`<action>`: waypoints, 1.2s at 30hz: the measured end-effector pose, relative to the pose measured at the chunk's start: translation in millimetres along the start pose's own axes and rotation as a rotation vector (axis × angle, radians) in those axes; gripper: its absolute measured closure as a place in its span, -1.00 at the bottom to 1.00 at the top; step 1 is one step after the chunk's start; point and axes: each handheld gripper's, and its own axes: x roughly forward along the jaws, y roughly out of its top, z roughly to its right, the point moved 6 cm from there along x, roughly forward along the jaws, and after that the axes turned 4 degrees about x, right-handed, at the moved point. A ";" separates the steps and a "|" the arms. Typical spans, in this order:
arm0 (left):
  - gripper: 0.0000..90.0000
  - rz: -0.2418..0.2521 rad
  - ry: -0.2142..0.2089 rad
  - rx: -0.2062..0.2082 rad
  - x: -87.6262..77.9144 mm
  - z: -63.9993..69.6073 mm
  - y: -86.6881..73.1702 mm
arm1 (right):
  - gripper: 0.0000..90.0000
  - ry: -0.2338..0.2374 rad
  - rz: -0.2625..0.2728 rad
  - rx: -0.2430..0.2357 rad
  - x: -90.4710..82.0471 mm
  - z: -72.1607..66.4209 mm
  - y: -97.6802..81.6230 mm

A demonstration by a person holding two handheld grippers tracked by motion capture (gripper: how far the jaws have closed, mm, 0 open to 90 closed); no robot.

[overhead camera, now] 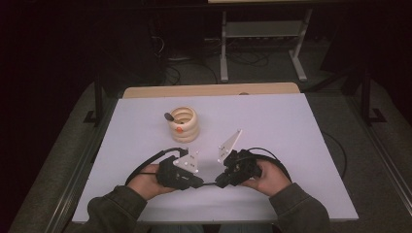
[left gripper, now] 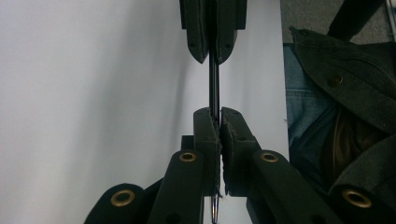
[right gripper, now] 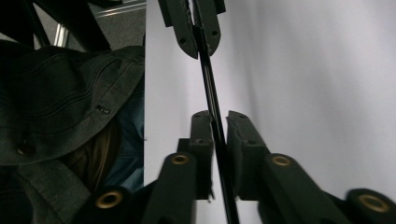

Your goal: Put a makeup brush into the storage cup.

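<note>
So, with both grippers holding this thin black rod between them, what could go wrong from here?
1. The thin black rod is clamped at both ends by the left gripper and the right gripper; pulling unevenly might bend it or make it slip.
2. The stacked cream wooden rings stand just ahead; a forward swing could topple them.

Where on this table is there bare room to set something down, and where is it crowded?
Free: the right half of the white table, and its far-left strip beside the ring-shaped holder. Crowded: the near centre, where the left gripper and right gripper meet tip to tip on one thin black rod.
</note>
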 end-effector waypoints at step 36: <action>0.88 -0.019 -0.072 0.033 7.4 5.2 -0.3 | 0.89 0.058 -0.055 -0.035 16.7 -11.4 -12.5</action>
